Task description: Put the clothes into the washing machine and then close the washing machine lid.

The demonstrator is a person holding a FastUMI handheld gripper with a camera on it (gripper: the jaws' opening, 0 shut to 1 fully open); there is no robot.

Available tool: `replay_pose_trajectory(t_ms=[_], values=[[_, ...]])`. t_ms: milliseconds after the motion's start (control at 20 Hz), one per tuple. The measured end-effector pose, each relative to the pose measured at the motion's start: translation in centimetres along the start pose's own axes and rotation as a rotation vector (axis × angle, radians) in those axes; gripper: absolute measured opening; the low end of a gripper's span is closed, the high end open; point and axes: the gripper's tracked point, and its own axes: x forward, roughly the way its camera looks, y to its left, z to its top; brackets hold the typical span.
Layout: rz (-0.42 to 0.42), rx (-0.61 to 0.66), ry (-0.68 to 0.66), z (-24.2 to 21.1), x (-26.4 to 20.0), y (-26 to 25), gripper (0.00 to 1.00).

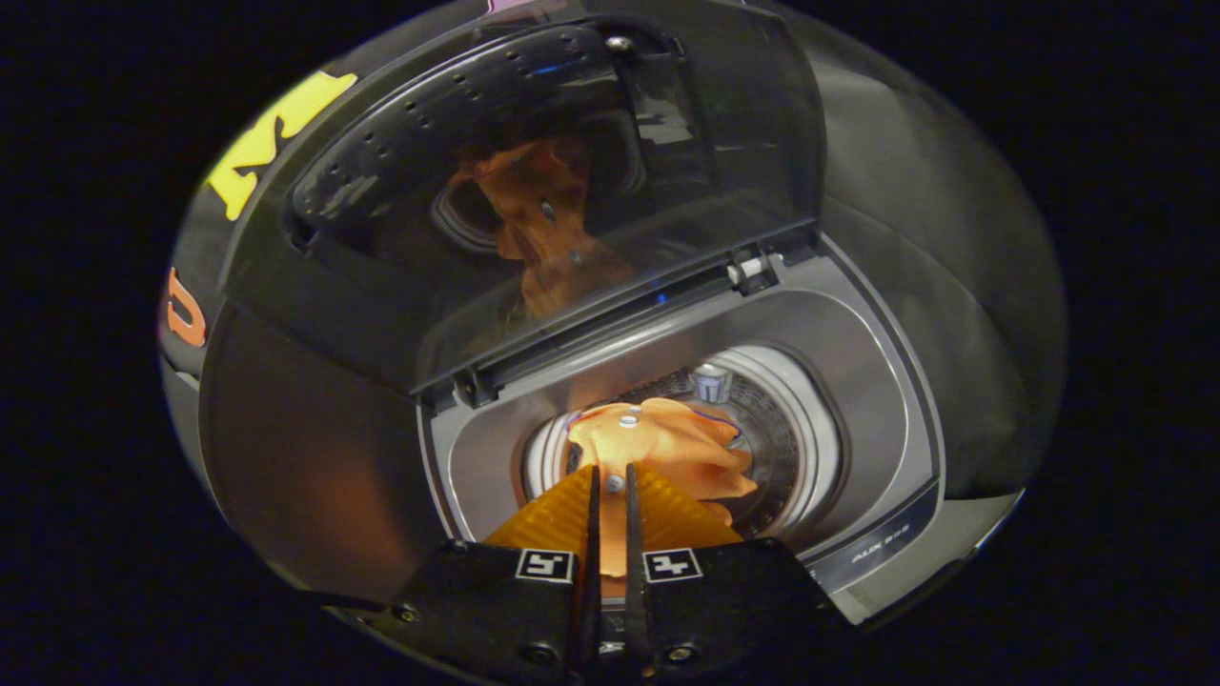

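Garment: you hold an orange piece of clothing (658,443), bunched and folded, with small round snaps showing on it and a thin dark line of trim along one edge. It hangs over the mouth of the drum, just ahead of your fingertips, and part of it runs back between the two fingers.
Claw (610,474): your two fingers are drawn close together, nearly parallel, with only a narrow gap left, and the orange cloth fills that gap. Both fingers press on the fabric, so you are gripping the garment.
Drum (777,448): the round, perforated tub sits directly beyond and below the garment. A pale ring frames its opening, and a small light fitting shows at its far wall.
Washing machine (858,381): it is a top-loader in grey, with a smooth sloped surround leading down to the drum. A darker control strip runs along the edge nearest your right side.
Lid (534,191): it stands raised, hinged at the far side of the opening, tilted back away from you. Its dark, glossy panel mirrors the orange garment. A hinge piece (753,270) shows where the lid meets the body.
Surroundings: dark cloth wall (934,238) stands behind and beside the machine.
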Motion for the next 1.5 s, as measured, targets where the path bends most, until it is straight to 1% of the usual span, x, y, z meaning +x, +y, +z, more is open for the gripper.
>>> replay_pose_trajectory(t_ms=[50,100,200,350,450,500,600,700,850,950,1100,1350,1500], values=[[0.008,-0.011,-0.006,0.3,-0.3,0.3,0.11],[0.026,-0.026,-0.001,0.4,-0.7,0.6,0.14],[0.023,-0.05,-0.001,0.8,-1.3,0.6,0.34],[-0.022,-0.079,-0.005,1.1,-2.3,0.0,0.46],[-0.033,-0.084,-0.012,1.4,-3.1,0.1,0.47],[-0.028,-0.09,-0.001,1.2,-3.6,0.3,0.51],[-0.031,-0.093,0.007,1.4,-4.9,0.7,0.55],[-0.04,-0.097,-0.037,2.9,-7.0,1.2,0.61],[-0.011,-0.157,-0.165,6.4,-11.3,3.9,0.61],[0.029,-0.206,-0.253,9.3,-14.2,6.2,0.61],[0.071,-0.237,-0.341,13.2,-17.4,9.1,0.68],[0.041,-0.357,-0.448,18.4,-17.4,12.8,0.69],[0.045,-0.376,-0.48,20.8,-16.3,14.5,0.69]])
